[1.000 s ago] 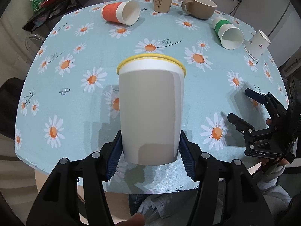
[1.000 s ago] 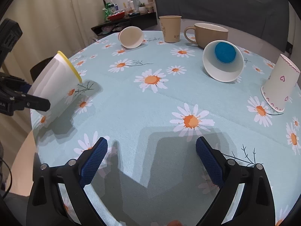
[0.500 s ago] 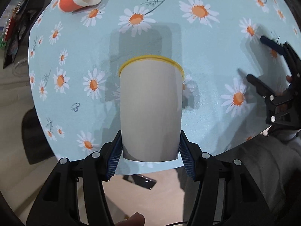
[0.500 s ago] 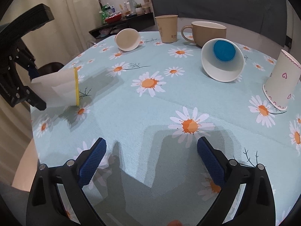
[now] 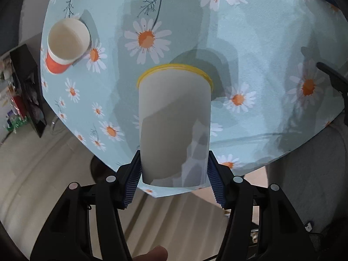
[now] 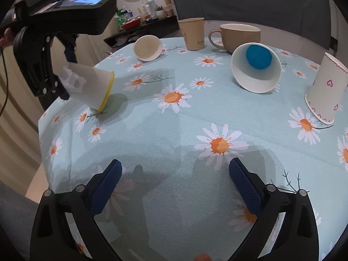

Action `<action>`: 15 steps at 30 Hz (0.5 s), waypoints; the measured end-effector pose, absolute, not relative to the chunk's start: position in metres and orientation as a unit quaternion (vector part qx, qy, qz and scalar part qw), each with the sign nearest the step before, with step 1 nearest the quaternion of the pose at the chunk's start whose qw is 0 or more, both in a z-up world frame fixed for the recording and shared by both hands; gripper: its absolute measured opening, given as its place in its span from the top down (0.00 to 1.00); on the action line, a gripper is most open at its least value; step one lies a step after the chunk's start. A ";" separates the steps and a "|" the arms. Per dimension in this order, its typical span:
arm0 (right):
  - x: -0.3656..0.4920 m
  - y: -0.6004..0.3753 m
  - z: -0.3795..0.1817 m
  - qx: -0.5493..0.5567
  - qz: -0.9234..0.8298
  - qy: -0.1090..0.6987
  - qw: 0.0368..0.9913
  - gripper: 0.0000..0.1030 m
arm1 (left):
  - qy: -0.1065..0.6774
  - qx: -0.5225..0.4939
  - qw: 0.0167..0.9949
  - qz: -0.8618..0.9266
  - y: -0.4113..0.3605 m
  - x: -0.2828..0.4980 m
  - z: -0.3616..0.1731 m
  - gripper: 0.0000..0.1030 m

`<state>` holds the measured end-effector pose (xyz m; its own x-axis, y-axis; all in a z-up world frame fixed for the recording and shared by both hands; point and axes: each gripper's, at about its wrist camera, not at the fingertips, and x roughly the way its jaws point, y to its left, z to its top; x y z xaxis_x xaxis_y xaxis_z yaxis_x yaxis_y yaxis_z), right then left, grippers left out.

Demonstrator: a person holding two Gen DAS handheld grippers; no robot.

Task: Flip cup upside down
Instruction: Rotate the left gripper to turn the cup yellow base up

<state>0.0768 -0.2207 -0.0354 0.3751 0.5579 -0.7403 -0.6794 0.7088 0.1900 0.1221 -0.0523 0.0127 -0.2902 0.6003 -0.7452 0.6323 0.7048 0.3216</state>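
Observation:
My left gripper (image 5: 174,174) is shut on a white paper cup with a yellow rim (image 5: 175,126). The cup is tipped mouth-down toward the daisy tablecloth (image 5: 250,43). In the right wrist view the same cup (image 6: 88,86) hangs at the table's left edge, tilted, its lower rim at or just above the cloth, with the left gripper (image 6: 55,82) around its base. My right gripper (image 6: 175,182) is open and empty, low over the cloth (image 6: 174,130) near the front edge.
An orange-and-white cup (image 5: 65,45) (image 6: 148,47) lies on its side. A white cup with a blue bottom (image 6: 256,67) lies on its side. A heart-print cup (image 6: 326,91) stands upside down. A tan paper cup (image 6: 192,33) and a beige mug (image 6: 238,35) stand at the back.
My left gripper has rotated the cup from roughly level to mouth-down and lowered it toward the cloth near the table's left edge. The right gripper has barely moved.

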 end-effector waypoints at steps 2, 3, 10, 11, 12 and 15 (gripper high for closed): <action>0.077 -0.221 -0.035 -0.073 0.375 0.415 0.826 0.07 | 0.798 0.409 0.443 -0.012 -0.056 0.130 0.012 0.43; 0.077 -0.221 -0.035 -0.073 0.375 0.415 0.826 0.07 | 0.793 0.424 0.437 -0.010 -0.063 0.137 0.012 0.43; 0.077 -0.220 -0.036 -0.074 0.375 0.415 0.826 0.07 | 0.782 0.506 0.364 0.009 -0.076 0.145 -0.013 0.43; 0.077 -0.220 -0.036 -0.074 0.375 0.415 0.826 0.07 | 0.780 0.514 0.356 0.008 -0.078 0.145 -0.015 0.43; 0.077 -0.220 -0.036 -0.075 0.374 0.415 0.826 0.07 | 0.779 0.518 0.353 0.009 -0.079 0.146 -0.016 0.42; 0.077 -0.220 -0.036 -0.074 0.375 0.415 0.826 0.07 | 0.773 0.523 0.359 0.009 -0.082 0.149 -0.016 0.31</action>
